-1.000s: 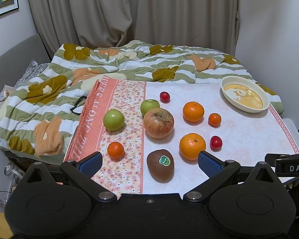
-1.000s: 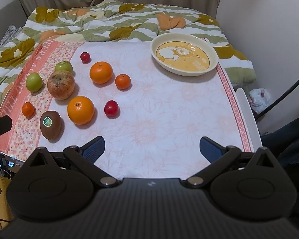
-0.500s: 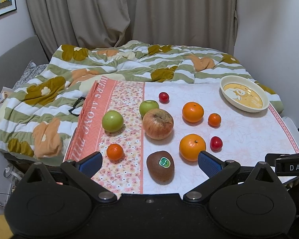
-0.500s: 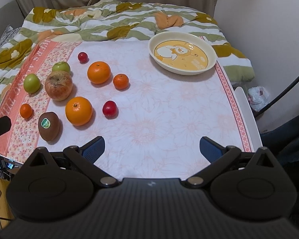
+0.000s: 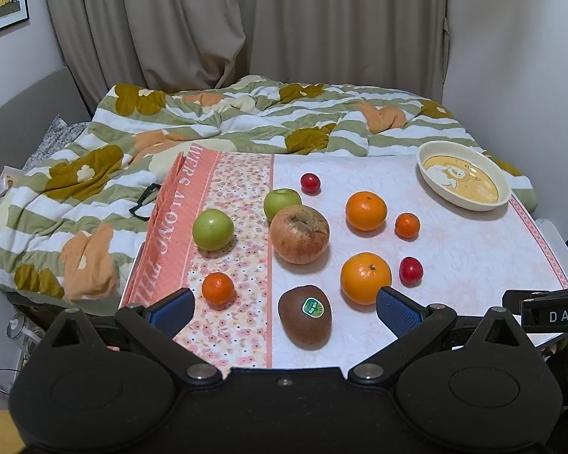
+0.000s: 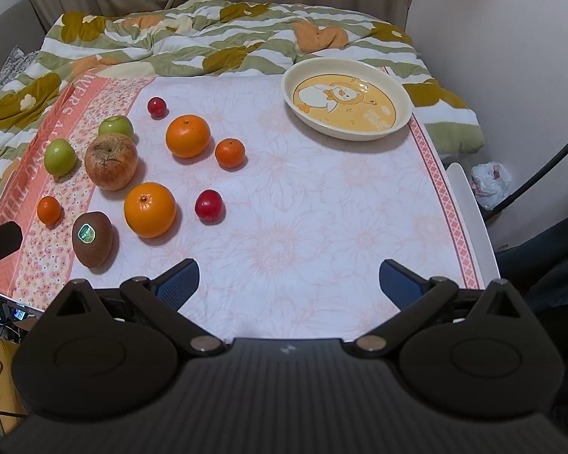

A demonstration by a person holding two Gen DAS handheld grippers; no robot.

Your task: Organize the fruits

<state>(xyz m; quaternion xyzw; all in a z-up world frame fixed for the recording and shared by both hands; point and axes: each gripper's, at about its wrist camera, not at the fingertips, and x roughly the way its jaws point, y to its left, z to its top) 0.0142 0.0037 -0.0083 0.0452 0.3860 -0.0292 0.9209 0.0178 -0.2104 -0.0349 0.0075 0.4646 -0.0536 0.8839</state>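
Observation:
Fruit lies loose on the cloth-covered table (image 6: 322,227). A kiwi (image 5: 304,316) with a green sticker lies nearest, between the fingers of my left gripper (image 5: 284,308), which is open and empty. Behind it are a red apple (image 5: 300,233), two green apples (image 5: 213,229) (image 5: 282,203), two oranges (image 5: 365,277) (image 5: 365,210), two small mandarins (image 5: 217,289) (image 5: 407,225) and two red plums (image 5: 411,270) (image 5: 309,183). The cream duck bowl (image 6: 346,97) stands empty at the far right. My right gripper (image 6: 287,282) is open and empty over bare cloth, right of the kiwi (image 6: 92,239).
A rumpled striped floral duvet (image 5: 227,121) lies behind and left of the table. Black glasses (image 5: 144,202) rest on it by the table's left edge. A wall (image 6: 511,56) and a black cable (image 6: 541,174) are to the right.
Both grippers have tilted up and shifted slightly, so the scene sits a little lower in view. The fruit has not moved.

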